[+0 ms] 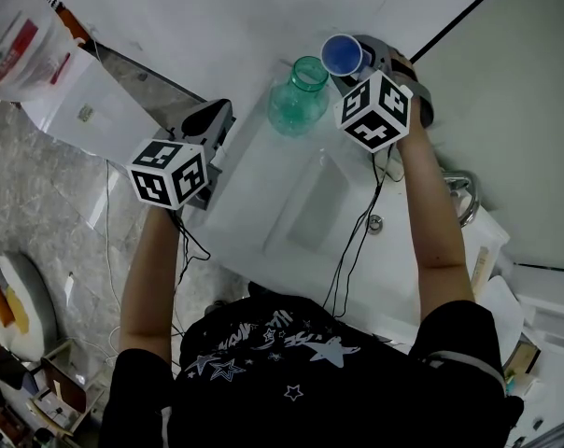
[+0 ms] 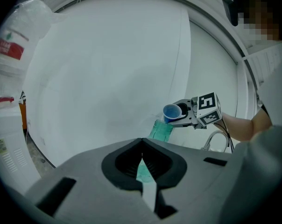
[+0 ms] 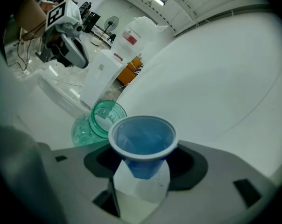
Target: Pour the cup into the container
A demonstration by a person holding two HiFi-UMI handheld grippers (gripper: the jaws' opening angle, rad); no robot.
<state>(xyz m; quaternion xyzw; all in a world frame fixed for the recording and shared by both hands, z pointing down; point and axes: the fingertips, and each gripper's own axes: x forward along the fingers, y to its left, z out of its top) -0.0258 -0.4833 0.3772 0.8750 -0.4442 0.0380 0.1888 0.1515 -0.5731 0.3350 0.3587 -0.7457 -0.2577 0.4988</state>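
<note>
A small blue cup (image 3: pixel 142 141) sits between the jaws of my right gripper (image 3: pixel 142 169), which is shut on its lower body. In the head view this gripper (image 1: pixel 355 62) holds the cup (image 1: pixel 341 55) just to the right of the mouth of a green see-through jar (image 1: pixel 298 96). The jar (image 3: pixel 102 119) stands on the white counter. Seen from the left gripper view, the cup (image 2: pixel 172 112) leans its mouth toward the jar (image 2: pixel 160 130). My left gripper (image 1: pixel 214 115) hovers left of the jar, its jaws shut and empty (image 2: pixel 142 146).
A white sink basin (image 1: pixel 312 205) with a metal faucet (image 1: pixel 461 192) lies below the jar. A white plastic bag (image 1: pixel 16 35) and a white box (image 1: pixel 86 105) sit to the left. Cables (image 1: pixel 352 241) hang from both grippers. The wall rises behind the counter.
</note>
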